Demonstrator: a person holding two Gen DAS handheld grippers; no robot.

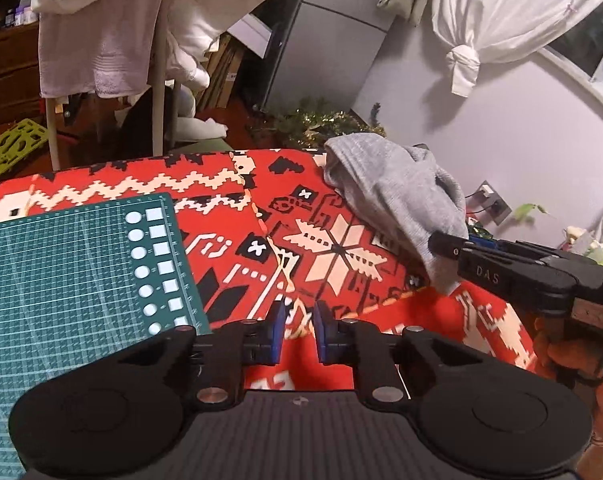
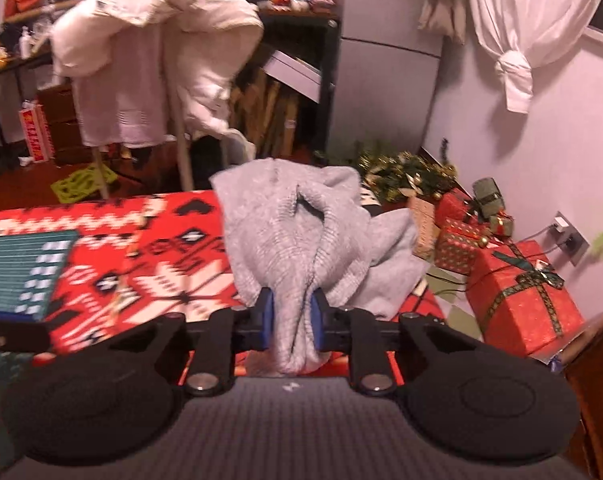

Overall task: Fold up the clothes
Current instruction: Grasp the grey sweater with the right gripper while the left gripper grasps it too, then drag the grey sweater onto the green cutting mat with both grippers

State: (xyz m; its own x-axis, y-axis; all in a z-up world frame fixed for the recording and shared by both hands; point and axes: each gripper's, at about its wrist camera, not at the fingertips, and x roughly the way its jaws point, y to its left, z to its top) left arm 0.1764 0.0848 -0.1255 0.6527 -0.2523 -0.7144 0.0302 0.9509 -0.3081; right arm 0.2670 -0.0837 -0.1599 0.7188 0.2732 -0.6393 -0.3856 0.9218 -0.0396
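- Through the left wrist camera, we see our left hand-held gripper (image 1: 297, 330) hovering over the red patterned cloth (image 1: 229, 248) on the worktop, its blue pads a narrow gap apart and holding nothing. A green cutting mat (image 1: 73, 264) lies to its left. The grey garment (image 1: 393, 200) sits bunched toward the far right of the cloth, with the right hand-held gripper (image 1: 441, 242) reaching in at its near edge.
- Through the right wrist camera, we see our right hand-held gripper (image 2: 291, 312) clamped on a thick bunch of that grey garment (image 2: 297, 232), which rises crumpled ahead of the pads.
- We judge the knit soft, light and floppy. It will sag and bunch, so we would take hold at a hem or corner, one hand-held gripper each.
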